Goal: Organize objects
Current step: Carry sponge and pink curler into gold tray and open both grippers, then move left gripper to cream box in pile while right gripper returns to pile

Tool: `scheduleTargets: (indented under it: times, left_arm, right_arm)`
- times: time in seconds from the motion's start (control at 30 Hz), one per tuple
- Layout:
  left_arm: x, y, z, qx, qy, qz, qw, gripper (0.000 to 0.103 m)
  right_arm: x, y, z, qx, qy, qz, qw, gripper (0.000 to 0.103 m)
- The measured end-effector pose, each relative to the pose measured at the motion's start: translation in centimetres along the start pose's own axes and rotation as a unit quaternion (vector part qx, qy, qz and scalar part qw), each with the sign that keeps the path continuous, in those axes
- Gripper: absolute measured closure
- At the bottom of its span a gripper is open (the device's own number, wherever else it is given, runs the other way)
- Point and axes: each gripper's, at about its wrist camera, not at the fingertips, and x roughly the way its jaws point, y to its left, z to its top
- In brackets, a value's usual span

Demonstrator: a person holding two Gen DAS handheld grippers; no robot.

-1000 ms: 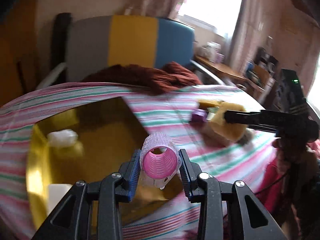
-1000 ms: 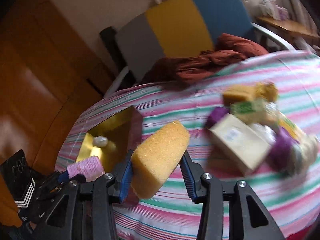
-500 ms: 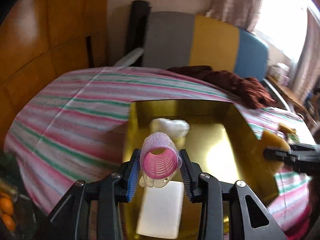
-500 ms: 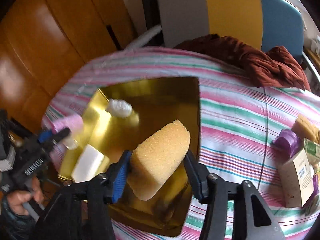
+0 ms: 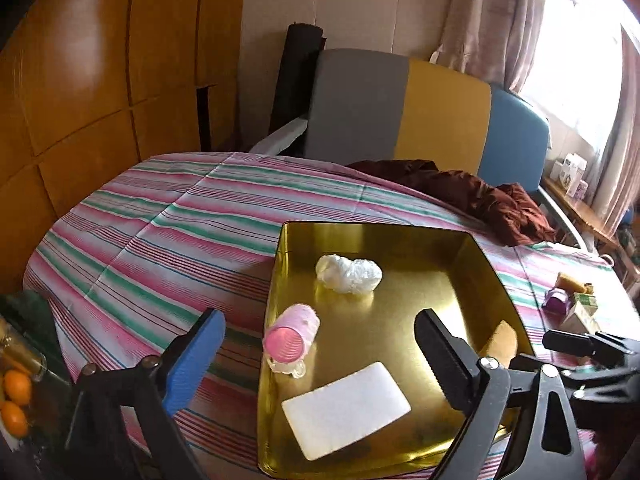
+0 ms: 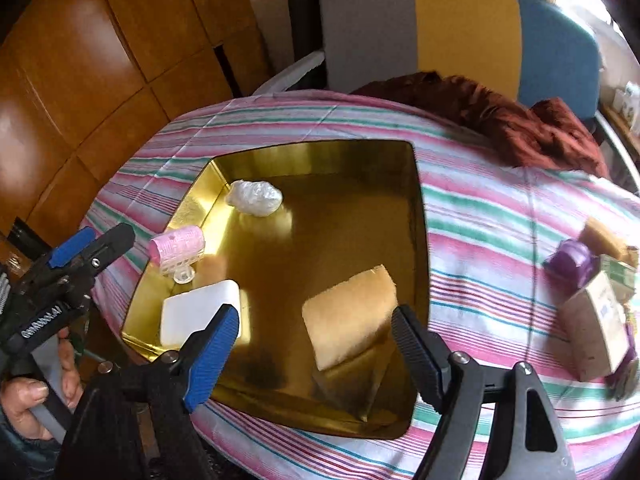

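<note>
A gold tray (image 5: 276, 280) (image 6: 420, 240) lies on the striped tablecloth. My left gripper (image 5: 316, 320) (image 6: 100, 240) hangs over the tray's left side, its jaws opening wide. The pink hair roller (image 5: 291, 340) (image 6: 176, 246) lies loose below them at the tray's left wall, touching neither pad. My right gripper (image 6: 315, 312) (image 5: 580, 344) is over the tray's near right part, jaws opening. The yellow sponge (image 6: 348, 320) sits free between them on the tray floor. A crumpled white plastic wad (image 5: 348, 274) (image 6: 254, 198) and a white block (image 5: 346, 410) (image 6: 200, 312) also lie in the tray.
To the right on the cloth sit a purple item (image 6: 574, 260), a cardboard box (image 6: 596, 324) and another sponge (image 6: 604, 236). A brown cloth (image 6: 500, 120) lies at the table's far edge before a striped chair (image 6: 460, 28). Oranges (image 5: 16, 384) sit low at left.
Both grippers swung left over the tray and opened. The pink roller dropped from the left jaws into the tray, and the sponge left the right jaws.
</note>
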Motion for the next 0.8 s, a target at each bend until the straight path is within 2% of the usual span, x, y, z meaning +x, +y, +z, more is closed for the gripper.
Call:
scheduleTargets:
  times: [0.43, 0.8]
  left_arm:
    - [-1.3, -2.0, -1.2, 0.004, 0.013, -0.011, 0.9998, 0.005]
    - [-1.9, -4.0, -2.1, 0.029, 0.007, -0.005, 0.9996, 0.005]
  right_arm:
    - [-3.1, 0.9, -1.1, -0.024, -0.085, -0.068, 0.994, 0.023]
    - [-3.9, -0.4, -1.6, -0.006, -0.108, -0.088, 0.990, 0.021]
